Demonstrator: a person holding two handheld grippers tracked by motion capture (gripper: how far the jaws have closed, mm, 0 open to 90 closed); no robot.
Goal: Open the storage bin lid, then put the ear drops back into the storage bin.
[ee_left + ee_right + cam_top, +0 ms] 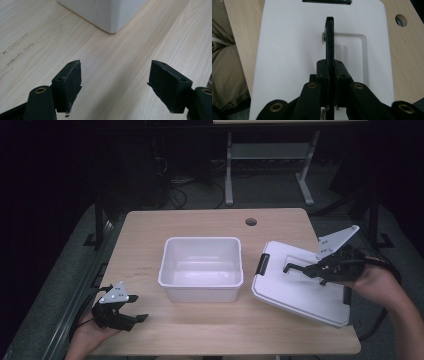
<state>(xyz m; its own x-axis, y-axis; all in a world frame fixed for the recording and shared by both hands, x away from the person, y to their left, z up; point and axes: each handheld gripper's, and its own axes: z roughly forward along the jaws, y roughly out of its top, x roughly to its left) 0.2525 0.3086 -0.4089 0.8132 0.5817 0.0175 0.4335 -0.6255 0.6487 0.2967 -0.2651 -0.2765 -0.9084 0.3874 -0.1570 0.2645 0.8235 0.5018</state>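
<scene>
Dark room, pale wood desk [150,235]. Lid [295,292]: white plastic, light, stiff, slick; tilted at desk's right beside the tub [201,268]. My right hand-held gripper [329,65] is clamped on its black handle [329,37], the best hold. My left hand-held gripper [116,85] gapes, holding nothing.

Tabletop [215,330] evenly lit from above; surroundings lost in darkness in high view. Soft shadows thrown under jaws. Mild glare on white lid [287,50]. Slight softness throughout.
</scene>
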